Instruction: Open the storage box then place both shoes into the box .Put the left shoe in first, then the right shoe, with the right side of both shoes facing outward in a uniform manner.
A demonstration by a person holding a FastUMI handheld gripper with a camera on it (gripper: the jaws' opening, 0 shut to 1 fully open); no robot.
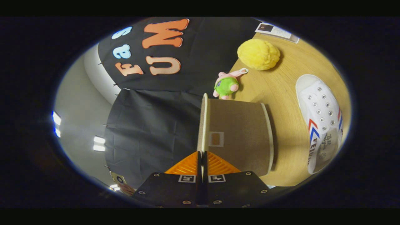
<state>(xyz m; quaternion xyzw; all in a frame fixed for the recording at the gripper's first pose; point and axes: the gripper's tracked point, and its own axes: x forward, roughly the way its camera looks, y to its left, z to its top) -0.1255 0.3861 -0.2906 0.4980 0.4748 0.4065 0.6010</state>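
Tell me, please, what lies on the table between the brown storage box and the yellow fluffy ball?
In the gripper view, a small pink and green plush toy lies between the storage box and the yellow ball. The tool is shut on the box's lid edge.

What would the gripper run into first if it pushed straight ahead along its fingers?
Nothing new at once: the gripper is already shut on the box lid edge. Beyond, probably the green plush toy, though depth is unclear.

Black cloth wall (pixel 162 125) hangs ahead of me, mid-frame. Right of it runs a pale wooden counter (pixel 281 93). At the left, a grey ceiling (pixel 78 109) carries bright lamps (pixel 99 143).
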